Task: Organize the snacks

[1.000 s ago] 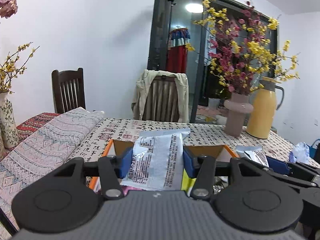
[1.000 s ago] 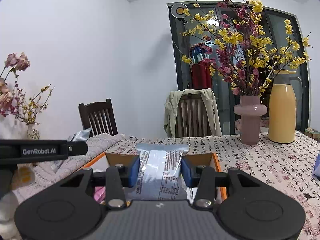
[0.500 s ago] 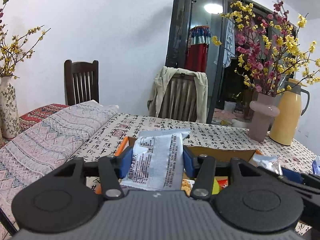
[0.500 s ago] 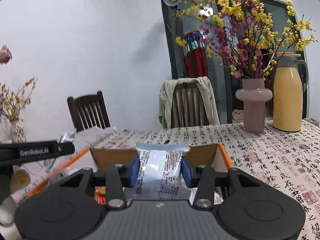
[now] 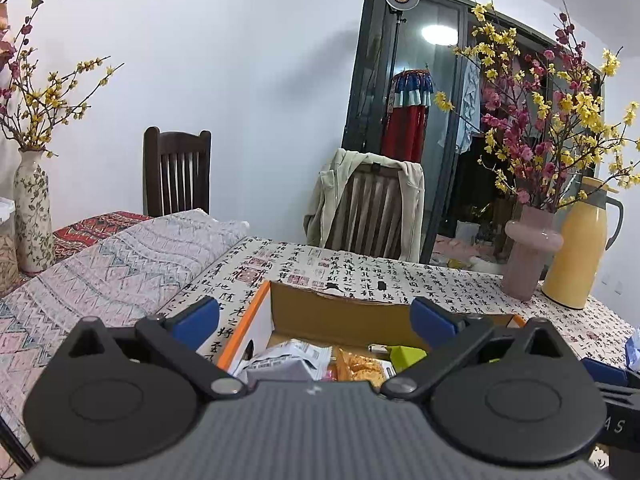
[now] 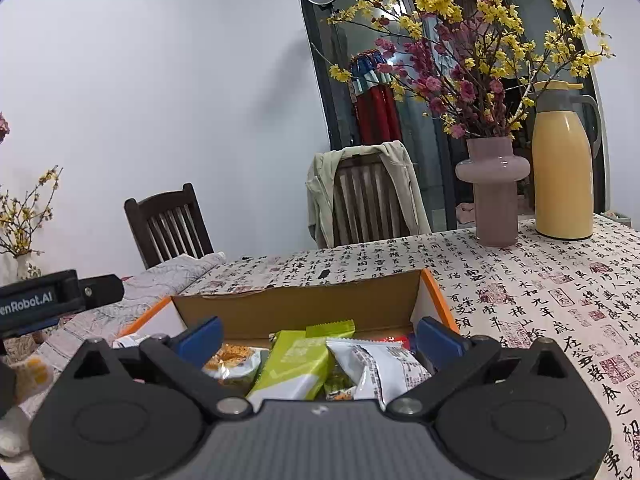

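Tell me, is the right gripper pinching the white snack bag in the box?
Apart. In the right wrist view, the right gripper has just opened wide, and the white snack bag lies loose in the cardboard box.

Box (image 6: 296, 306): matt brown cardboard. Packets (image 6: 378, 362): glossy foil and plastic. Tablecloth (image 6: 520, 280): printed cloth. Jug (image 6: 563, 168): glossy. Chair (image 6: 168, 226): dark wood.

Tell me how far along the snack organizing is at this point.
Done: several packets lie in the cardboard box, among them a green packet and a silver-white packet. In hand: nothing. The left hand-held gripper and right hand-held gripper have just been opening, jaws wide and empty over the box. Left: no loose snacks can be made out on the tablecloth, so remaining work is unclear.
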The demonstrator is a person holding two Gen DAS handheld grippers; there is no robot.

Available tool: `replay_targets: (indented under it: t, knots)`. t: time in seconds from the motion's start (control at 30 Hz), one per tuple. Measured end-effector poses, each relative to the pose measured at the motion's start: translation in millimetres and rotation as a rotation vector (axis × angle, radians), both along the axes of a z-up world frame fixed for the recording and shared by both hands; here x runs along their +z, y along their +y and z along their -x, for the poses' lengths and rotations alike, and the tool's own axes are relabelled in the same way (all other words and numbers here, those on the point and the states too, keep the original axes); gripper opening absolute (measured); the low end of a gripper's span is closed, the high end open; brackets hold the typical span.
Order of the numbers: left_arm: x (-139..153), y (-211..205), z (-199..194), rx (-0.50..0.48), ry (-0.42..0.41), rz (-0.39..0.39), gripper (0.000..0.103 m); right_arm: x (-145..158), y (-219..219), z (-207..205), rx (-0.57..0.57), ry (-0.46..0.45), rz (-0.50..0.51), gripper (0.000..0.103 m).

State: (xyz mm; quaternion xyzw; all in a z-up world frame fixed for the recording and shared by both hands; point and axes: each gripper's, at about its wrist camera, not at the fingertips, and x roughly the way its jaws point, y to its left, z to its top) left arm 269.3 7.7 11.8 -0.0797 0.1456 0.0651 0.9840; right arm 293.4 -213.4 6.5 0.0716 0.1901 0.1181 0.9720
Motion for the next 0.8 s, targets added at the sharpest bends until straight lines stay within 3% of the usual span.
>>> replay_targets:
  t: [0.5, 0.8]
  knots:
    - [10, -6, 14, 0.018, -0.039, -0.032, 0.103, 2, 0, 0, -0.002, -0.014, 0.01, 0.103]
    - [27, -12, 52, 0.007, -0.062, -0.062, 0.103, 17, -4, 30, -0.005, -0.041, 0.018, 0.103]
